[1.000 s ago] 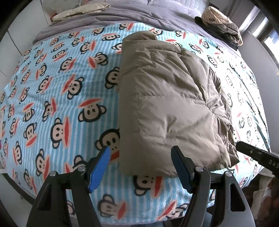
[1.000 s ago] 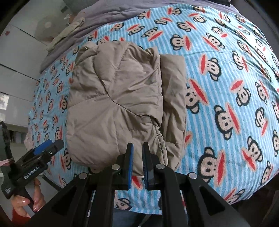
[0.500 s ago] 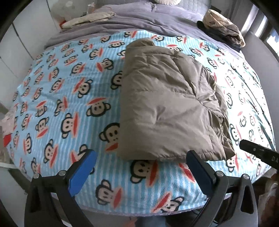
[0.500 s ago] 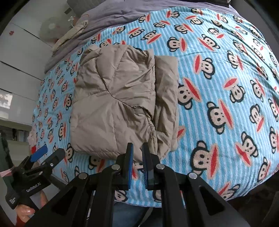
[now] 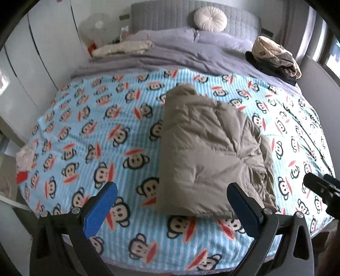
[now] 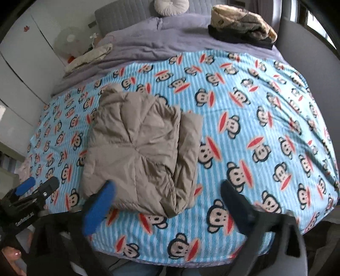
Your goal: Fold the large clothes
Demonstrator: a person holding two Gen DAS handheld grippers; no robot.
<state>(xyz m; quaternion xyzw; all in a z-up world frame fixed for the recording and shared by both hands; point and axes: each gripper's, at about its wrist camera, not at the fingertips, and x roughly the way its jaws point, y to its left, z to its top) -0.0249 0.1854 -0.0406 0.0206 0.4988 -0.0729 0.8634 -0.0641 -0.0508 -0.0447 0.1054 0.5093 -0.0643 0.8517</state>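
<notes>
A tan puffy jacket (image 5: 204, 148) lies folded into a thick bundle on the blue monkey-print blanket (image 5: 95, 131). It also shows in the right wrist view (image 6: 140, 152). My left gripper (image 5: 172, 201) is open and empty, held back above the bed's near edge, short of the jacket's near end. My right gripper (image 6: 167, 201) is open and empty too, blurred, near the jacket's near right corner and apart from it. The left gripper also shows at the left edge of the right wrist view (image 6: 31, 191).
A grey duvet (image 5: 180, 48) and a round cushion (image 5: 210, 19) lie at the head of the bed. A pile of folded clothes (image 5: 274, 55) sits at the far right. A cream garment (image 5: 123, 47) lies far left. White wardrobes (image 5: 31, 53) stand left.
Both grippers pulled back and up from the jacket, so more of the bed shows. The left jaws opened wider. The right jaws went from shut to wide open.
</notes>
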